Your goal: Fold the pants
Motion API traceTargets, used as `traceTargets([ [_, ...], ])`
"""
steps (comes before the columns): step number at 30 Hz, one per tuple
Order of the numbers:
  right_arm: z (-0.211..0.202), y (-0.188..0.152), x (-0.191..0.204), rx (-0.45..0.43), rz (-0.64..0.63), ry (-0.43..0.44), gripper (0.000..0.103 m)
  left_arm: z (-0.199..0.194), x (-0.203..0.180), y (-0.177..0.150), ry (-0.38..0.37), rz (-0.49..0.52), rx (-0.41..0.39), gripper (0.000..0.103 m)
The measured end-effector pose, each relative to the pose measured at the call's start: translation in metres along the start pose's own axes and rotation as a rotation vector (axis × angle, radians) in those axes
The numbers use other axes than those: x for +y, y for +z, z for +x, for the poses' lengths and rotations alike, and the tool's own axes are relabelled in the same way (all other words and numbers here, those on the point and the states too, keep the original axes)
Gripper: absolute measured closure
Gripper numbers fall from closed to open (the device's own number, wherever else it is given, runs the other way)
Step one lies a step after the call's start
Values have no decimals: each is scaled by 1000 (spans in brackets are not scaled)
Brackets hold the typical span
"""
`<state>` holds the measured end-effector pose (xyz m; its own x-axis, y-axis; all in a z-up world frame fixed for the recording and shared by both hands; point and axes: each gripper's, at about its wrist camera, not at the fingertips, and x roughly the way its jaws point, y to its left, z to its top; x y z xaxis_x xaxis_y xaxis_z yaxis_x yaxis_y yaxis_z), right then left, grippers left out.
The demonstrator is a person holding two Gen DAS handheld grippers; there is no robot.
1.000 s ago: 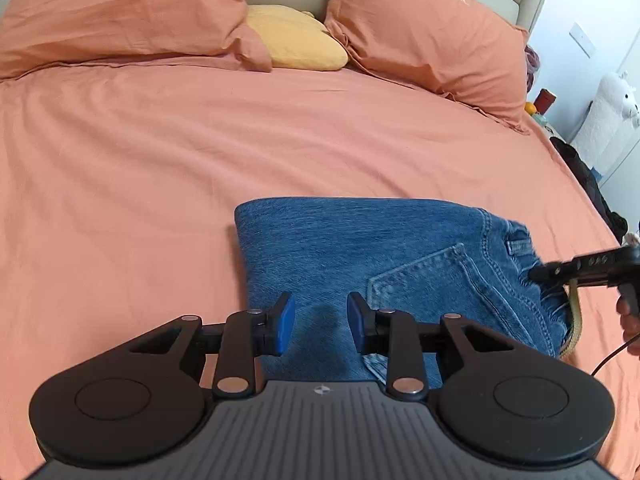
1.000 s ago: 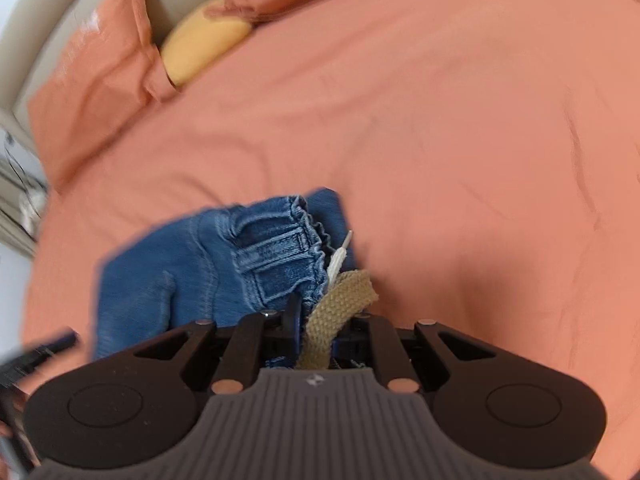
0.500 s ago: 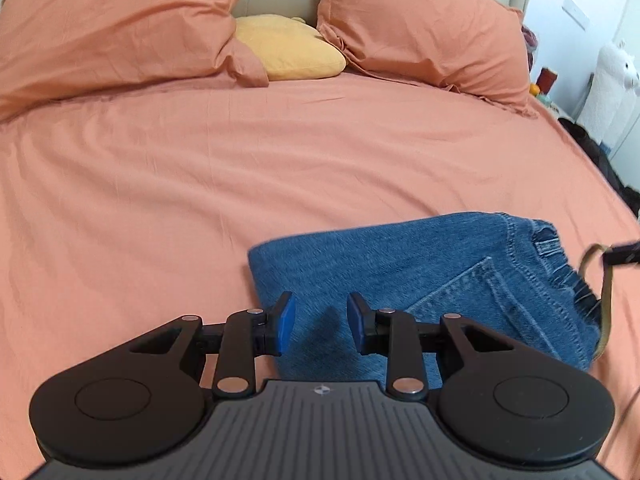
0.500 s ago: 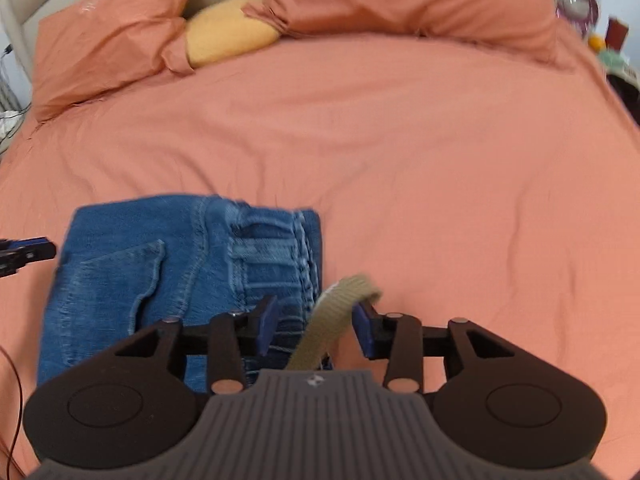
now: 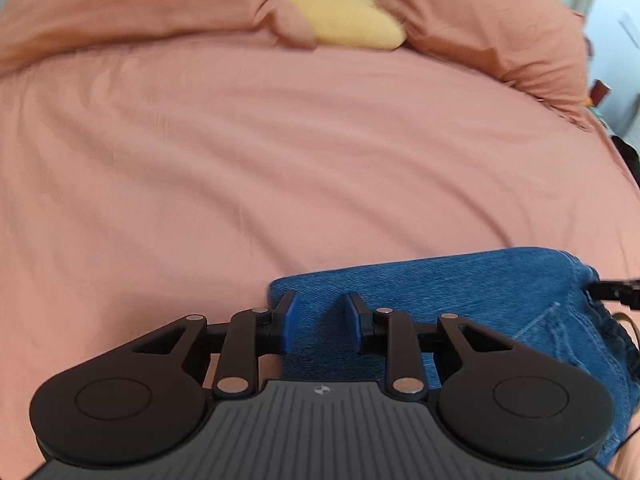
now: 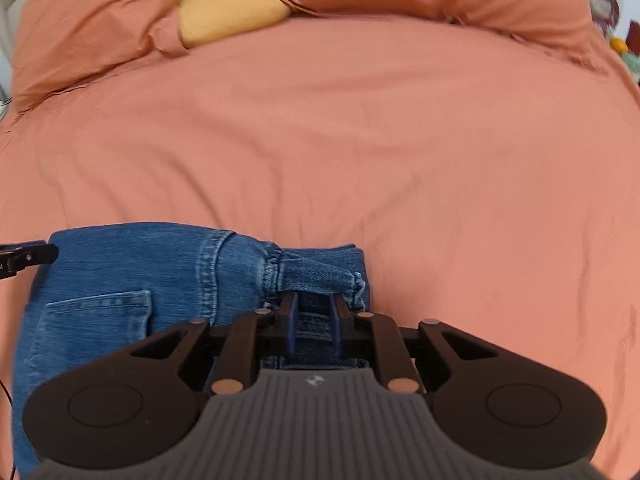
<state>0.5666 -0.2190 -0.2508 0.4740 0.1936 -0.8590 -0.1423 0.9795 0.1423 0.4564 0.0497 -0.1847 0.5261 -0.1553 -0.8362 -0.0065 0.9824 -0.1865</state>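
One pair of folded jeans [image 6: 132, 280] lies on the orange bedspread [image 6: 400, 152]. Left gripper [image 5: 318, 322] hovers over its folded edge, jaws apart, empty. Right gripper [image 6: 313, 324] over the waistband, jaws just narrowed, nothing visibly pinched.

Blue denim pants [image 6: 132, 272]; salmon-orange bedsheet [image 6: 360, 140]; yellow pillow [image 6: 228, 4].
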Motion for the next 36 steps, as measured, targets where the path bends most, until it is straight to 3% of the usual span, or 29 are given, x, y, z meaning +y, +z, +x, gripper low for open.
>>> traceTargets([
  [4,7,1,-4,5,36,4,92,8,3,0,1,-13,13,73],
  [9,-24,-7,-1,-20,18,17,91,-23,-10,-5,45,60,-13,74],
  [14,-77,-48,5,-94,-53,41,90,-72,-29,-39,-23,124,-88,74],
  [18,-98,-90,11,-132,-63,33,89,-103,-45,-78,-57,163,-96,74],
  [23,-92,-134,15,-149,-32,21,89,-114,-54,-126,-53,175,-70,74],
  [28,-66,-158,2,-152,69,34,89,-96,-52,-166,-4,176,15,76],
  [33,-65,-167,2,-178,82,28,89,-99,-46,-182,23,136,20,76],
  [36,-68,-174,0,-178,112,28,89,-108,-50,-189,54,178,22,76],
])
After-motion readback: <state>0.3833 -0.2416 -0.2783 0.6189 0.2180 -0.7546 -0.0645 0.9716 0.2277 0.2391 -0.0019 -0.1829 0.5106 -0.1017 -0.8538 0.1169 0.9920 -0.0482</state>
